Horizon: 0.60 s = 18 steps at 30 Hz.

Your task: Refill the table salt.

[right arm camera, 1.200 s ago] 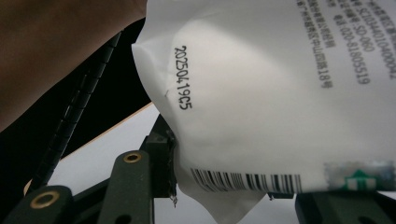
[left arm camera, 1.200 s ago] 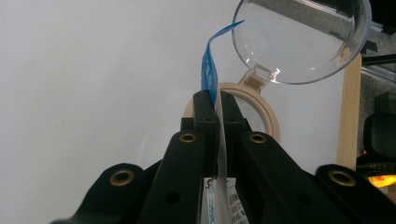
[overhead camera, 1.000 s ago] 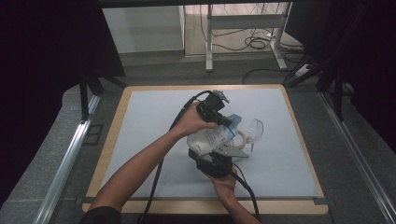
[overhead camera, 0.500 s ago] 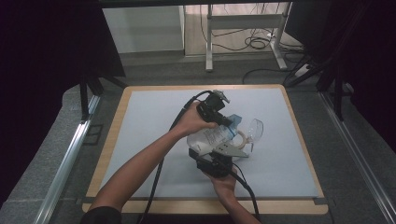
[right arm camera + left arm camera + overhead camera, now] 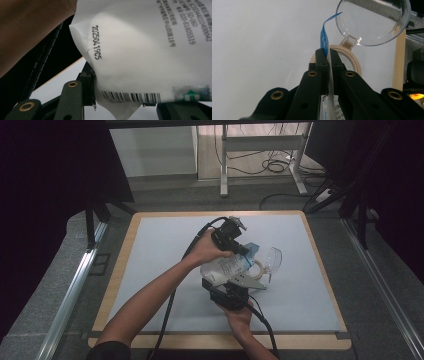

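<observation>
A white plastic pouch (image 5: 225, 267) with printed text and a barcode is held up between my two grippers over the pale mat. My left gripper (image 5: 327, 53) is shut on the pouch's blue top strip (image 5: 324, 37); in the high view this gripper (image 5: 242, 250) reaches in from the left. My right gripper (image 5: 125, 105) grips the pouch (image 5: 150, 50) at its bottom edge, with a jaw pressing on each side. In the high view the right gripper (image 5: 231, 287) sits below the pouch. Just beyond stands a jar with a beige rim (image 5: 355, 62) and its clear hinged lid (image 5: 372, 22) swung open.
The jar's beige rim (image 5: 257, 270) and clear lid (image 5: 273, 257) lie right of the pouch on the mat (image 5: 150, 250), which has a wooden border. A forearm (image 5: 30, 30) crosses close by the right gripper. Black cables trail toward the near edge.
</observation>
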### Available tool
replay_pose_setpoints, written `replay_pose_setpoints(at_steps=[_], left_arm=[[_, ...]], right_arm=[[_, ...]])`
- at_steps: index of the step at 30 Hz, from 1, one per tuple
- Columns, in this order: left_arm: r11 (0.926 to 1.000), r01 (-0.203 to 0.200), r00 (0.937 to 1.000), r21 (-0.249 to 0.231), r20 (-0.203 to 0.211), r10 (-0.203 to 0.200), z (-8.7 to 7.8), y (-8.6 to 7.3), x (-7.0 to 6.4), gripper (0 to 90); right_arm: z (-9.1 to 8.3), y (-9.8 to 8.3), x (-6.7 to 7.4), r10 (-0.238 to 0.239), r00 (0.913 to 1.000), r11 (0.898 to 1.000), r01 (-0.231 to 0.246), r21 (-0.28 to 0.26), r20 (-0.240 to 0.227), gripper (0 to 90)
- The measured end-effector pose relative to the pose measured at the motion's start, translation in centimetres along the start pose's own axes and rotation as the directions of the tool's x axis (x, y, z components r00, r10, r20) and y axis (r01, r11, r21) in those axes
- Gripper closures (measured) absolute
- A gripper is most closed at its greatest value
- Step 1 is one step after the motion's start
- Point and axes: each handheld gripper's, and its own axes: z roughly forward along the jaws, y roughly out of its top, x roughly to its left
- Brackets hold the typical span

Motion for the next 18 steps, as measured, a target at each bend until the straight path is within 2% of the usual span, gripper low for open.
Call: replay_pose_setpoints(at_steps=[18], left_arm=[[1.0000,-0.007,1.0000,0.002,-0.004,0.007,-0.05,0.22,-0.08,89.6]], right_arm=[[-0.11,0.26,-0.06,0.006,1.0000,1.000,-0.006,-0.003,-0.005,56.5]])
